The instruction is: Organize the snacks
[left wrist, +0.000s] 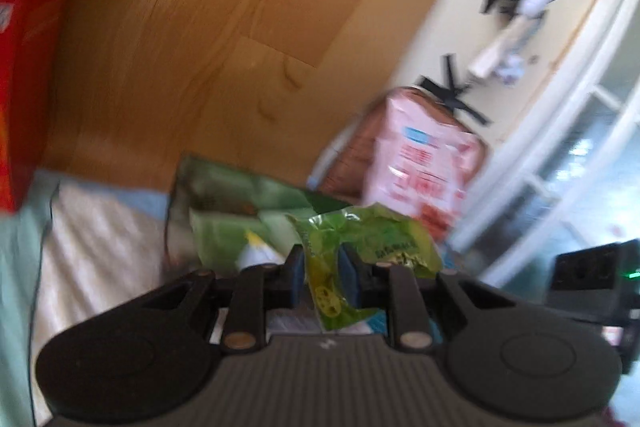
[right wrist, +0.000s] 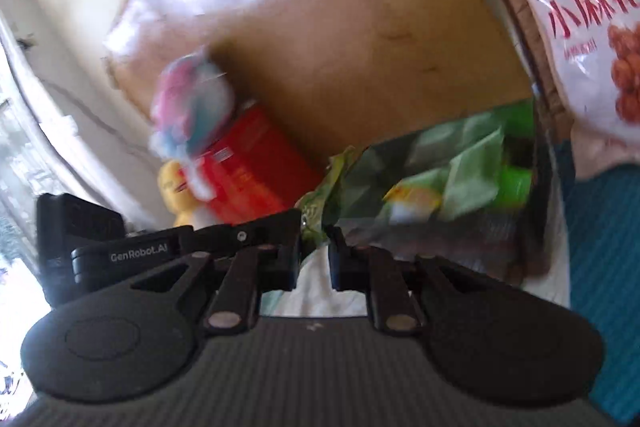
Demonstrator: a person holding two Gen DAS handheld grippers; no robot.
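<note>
The left gripper was clamped on a small bright-green snack packet, which stuck out crumpled beyond and to the right of its fingertips while a lower flap hung between the pads, back toward the body of the tool. Just ahead of those tips and slightly left lay a larger dark-green snack bag, flat on a pale striped cloth, its long axis running roughly across the tongs. Farther ahead to the right a pink snack bag stood propped upright, and a red box sat at the far left edge. The right gripper had its jaws only narrowly apart with nothing between them; white cloth showed through the gap. Its tips seemed to hover just short of the dark-green bag's near end, with the packet's crumpled edge right beside that end. I judged the left tongs better placed to set the packet down by the green bag, since they already had it. Both views were smeared by motion: printing on the green bags was unreadable, a pink-and-blue object above the red box could not be identified, and the pink bag was cut off at the frame edge.
</note>
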